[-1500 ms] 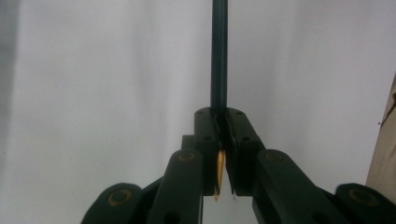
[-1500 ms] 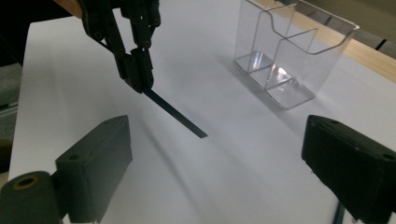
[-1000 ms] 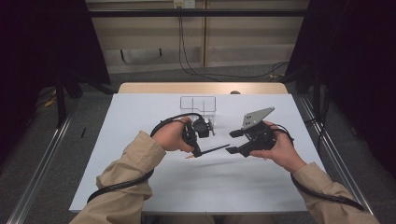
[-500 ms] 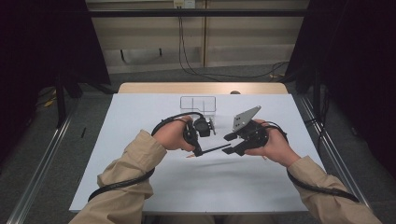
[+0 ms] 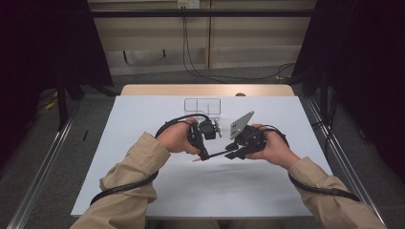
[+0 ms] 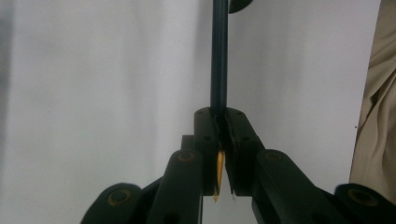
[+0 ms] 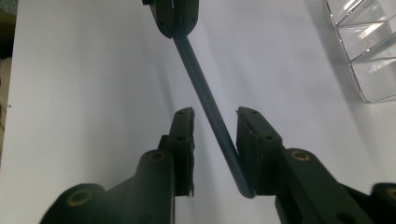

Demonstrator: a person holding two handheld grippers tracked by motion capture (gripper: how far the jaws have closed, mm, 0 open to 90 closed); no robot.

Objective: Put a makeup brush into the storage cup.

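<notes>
A dark blue pencil [image 5: 218, 153] hangs level over the white table sheet [image 5: 143, 119] between both hands. My left gripper [image 5: 206, 155] is shut on it near the sharpened end; in the left gripper view the wooden tip [image 6: 217, 172] pokes back between the jaws [image 6: 219, 116] and the shaft [image 6: 218, 56] runs straight ahead. My right gripper [image 5: 230, 153] has its jaws around the blunt end. In the right gripper view the pencil [image 7: 201, 84] leans against the right pad [image 7: 252, 135], with a gap to the left pad [image 7: 183, 135]. These jaws [image 7: 215, 114] have just been closing.
A clear plastic divided tray [image 5: 202, 106] stands on the sheet just beyond the hands, and its corner [image 7: 369, 51] is at the upper right of the right gripper view. Cables trail from both grippers along the beige sleeves. The table's wooden far edge [image 5: 205, 89] borders a dark floor.
My right hand has shifted left toward the left gripper, bringing its jaws over the pencil's free end, and the jaws have narrowed. The left hand has kept still.
</notes>
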